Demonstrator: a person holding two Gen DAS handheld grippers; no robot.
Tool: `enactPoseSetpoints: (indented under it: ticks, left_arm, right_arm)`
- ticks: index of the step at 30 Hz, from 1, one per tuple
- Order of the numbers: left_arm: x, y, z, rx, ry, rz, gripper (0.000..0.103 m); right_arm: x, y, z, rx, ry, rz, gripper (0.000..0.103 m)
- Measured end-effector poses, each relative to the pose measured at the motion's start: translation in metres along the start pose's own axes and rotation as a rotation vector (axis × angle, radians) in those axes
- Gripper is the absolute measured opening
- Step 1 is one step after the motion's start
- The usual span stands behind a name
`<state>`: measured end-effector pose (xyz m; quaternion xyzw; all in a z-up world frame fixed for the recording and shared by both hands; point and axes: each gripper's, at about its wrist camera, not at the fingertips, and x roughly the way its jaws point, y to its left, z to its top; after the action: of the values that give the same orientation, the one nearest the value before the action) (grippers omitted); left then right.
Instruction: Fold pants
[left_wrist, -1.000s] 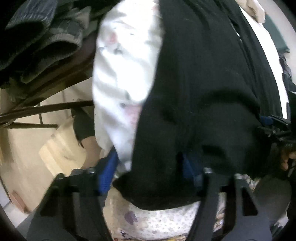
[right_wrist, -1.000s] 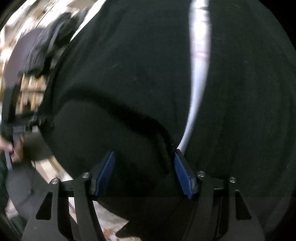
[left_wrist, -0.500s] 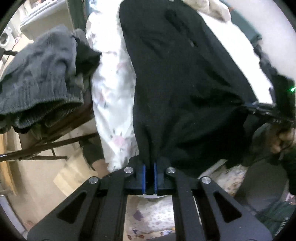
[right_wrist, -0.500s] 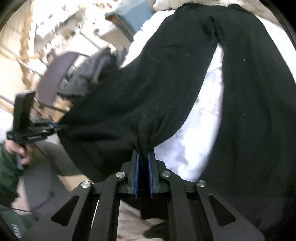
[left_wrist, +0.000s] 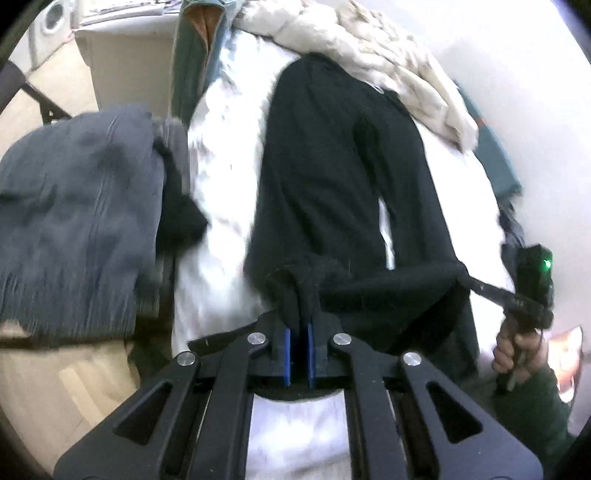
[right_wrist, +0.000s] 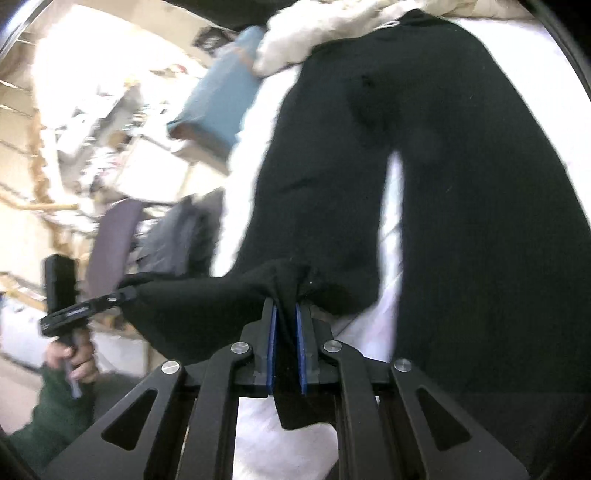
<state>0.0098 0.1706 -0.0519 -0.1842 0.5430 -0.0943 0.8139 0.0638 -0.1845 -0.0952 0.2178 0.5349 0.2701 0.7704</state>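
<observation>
Black pants (left_wrist: 332, 177) lie lengthwise on a white bed sheet (left_wrist: 221, 192), legs running away from me with a strip of sheet between them. My left gripper (left_wrist: 298, 332) is shut on the near hem of one leg. My right gripper (right_wrist: 285, 325) is shut on the same hem further along; it also shows in the left wrist view (left_wrist: 517, 299). The hem is lifted and stretched taut between the two grippers. The left gripper shows in the right wrist view (right_wrist: 92, 306). The pants (right_wrist: 424, 166) fill most of the right wrist view.
A grey knit garment (left_wrist: 74, 229) hangs over a chair at the left of the bed. A cream blanket (left_wrist: 369, 48) is bunched at the far end. A blue pillow (right_wrist: 221, 107) lies at the bed's far left. Wooden floor (left_wrist: 55, 387) lies below left.
Both grippers closed on the pants hem, then lifted and pulled back and apart. The hem is now stretched between them, and more of the bed shows.
</observation>
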Motion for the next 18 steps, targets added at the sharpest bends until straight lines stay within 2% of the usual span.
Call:
enactPoseSetpoints:
  ticks: [4, 5, 7, 8, 9, 10, 11, 12, 14, 18]
  left_arm:
    - [0.048, -0.003, 0.043, 0.005, -0.052, 0.037, 0.005]
    - [0.059, -0.001, 0.051, -0.025, -0.053, 0.031, 0.007]
    - [0.084, 0.003, 0.066, -0.091, -0.033, 0.042, 0.008]
    - [0.094, 0.003, 0.072, -0.096, -0.015, 0.063, 0.011]
    - [0.101, 0.003, 0.077, -0.084, -0.002, 0.111, 0.023]
    - [0.109, 0.003, 0.082, -0.068, 0.006, 0.181, 0.033]
    - [0.113, 0.002, 0.086, -0.055, 0.007, 0.257, 0.06]
    - [0.112, 0.002, 0.089, -0.052, -0.013, 0.285, 0.075]
    - [0.104, 0.005, 0.093, -0.047, -0.044, 0.263, 0.079]
    - [0.091, 0.022, 0.088, -0.072, 0.033, 0.159, 0.079]
  right_arm:
    - [0.026, -0.021, 0.045, 0.002, -0.041, -0.087, 0.012]
    - [0.035, -0.03, 0.054, 0.01, -0.044, -0.097, 0.017]
    - [0.058, -0.048, 0.065, 0.056, -0.025, -0.102, 0.021]
    - [0.066, -0.056, 0.067, 0.077, -0.013, -0.105, 0.036]
    - [0.074, -0.063, 0.068, 0.096, -0.004, -0.12, 0.066]
    - [0.081, -0.072, 0.069, 0.117, 0.016, -0.145, 0.076]
    - [0.084, -0.077, 0.069, 0.126, 0.037, -0.144, 0.079]
    - [0.085, -0.082, 0.071, 0.129, 0.062, -0.138, 0.079]
    - [0.074, -0.087, 0.076, 0.125, 0.079, -0.14, 0.079]
    - [0.039, -0.098, 0.064, 0.165, 0.073, -0.139, 0.079]
